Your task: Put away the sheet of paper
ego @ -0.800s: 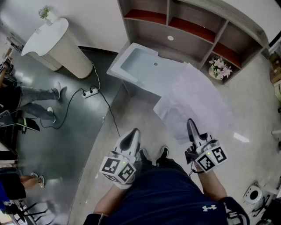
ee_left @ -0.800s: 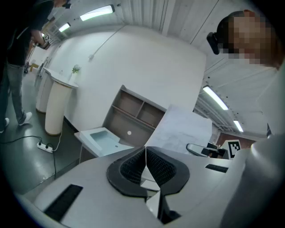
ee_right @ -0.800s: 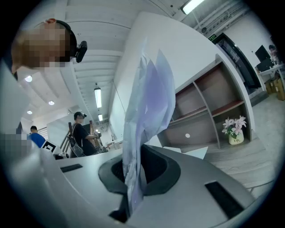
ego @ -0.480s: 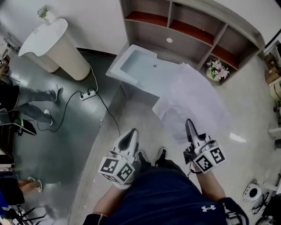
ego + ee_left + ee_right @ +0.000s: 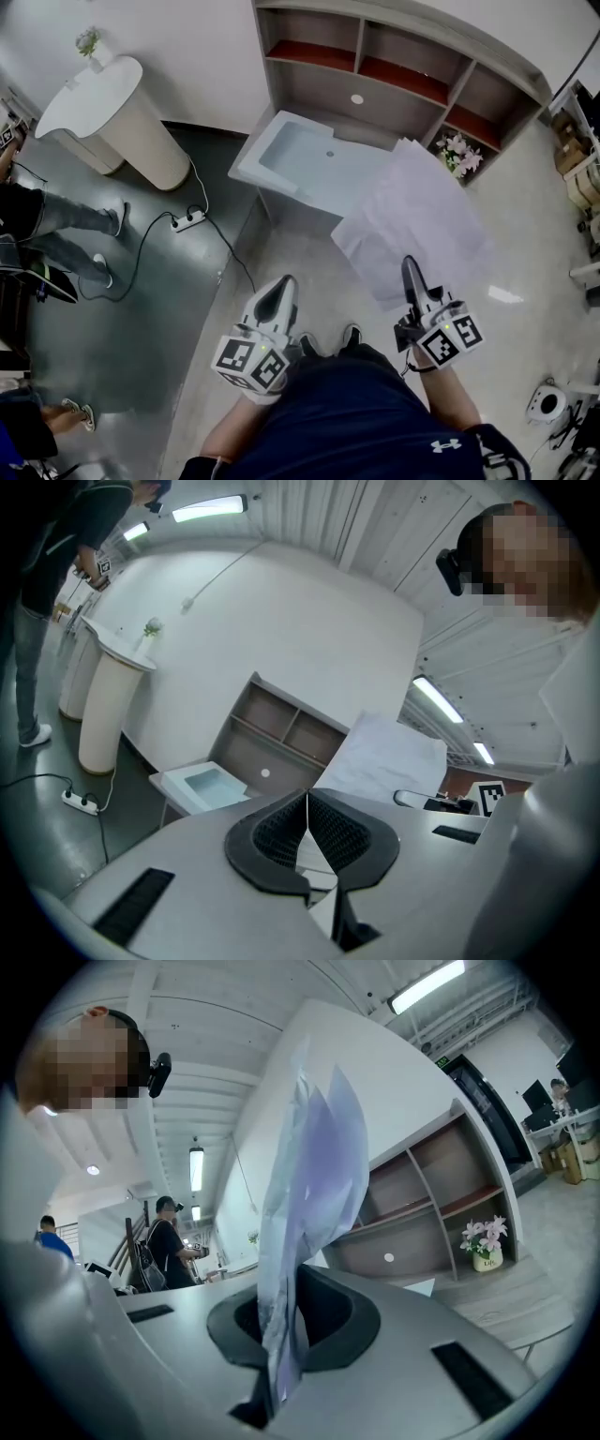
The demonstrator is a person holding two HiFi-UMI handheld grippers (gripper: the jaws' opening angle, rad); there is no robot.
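A large white sheet of paper (image 5: pixel 412 220) hangs in the air ahead of me, pinched at its near edge by my right gripper (image 5: pixel 409 270). In the right gripper view the sheet of paper (image 5: pixel 305 1194) rises from between the shut jaws and hides much of what lies ahead. My left gripper (image 5: pixel 277 298) is held level beside it, at the left, shut with nothing in it; the left gripper view shows its black pads (image 5: pixel 281 832) meeting edge to edge. The sheet of paper (image 5: pixel 384 757) shows at the right in that view.
A pale tray-topped table (image 5: pixel 305 159) stands in front of a wooden shelf unit (image 5: pixel 394 70) with red-lined compartments. A flower pot (image 5: pixel 457 150) sits in its low right compartment. A white pedestal (image 5: pixel 117 103) and a power strip with cable (image 5: pixel 187 221) are at the left. A person's legs (image 5: pixel 56 225) are at far left.
The view has shifted slightly toward the shelf and table. The paper stays pinched in the right gripper; both grippers keep their places relative to me.
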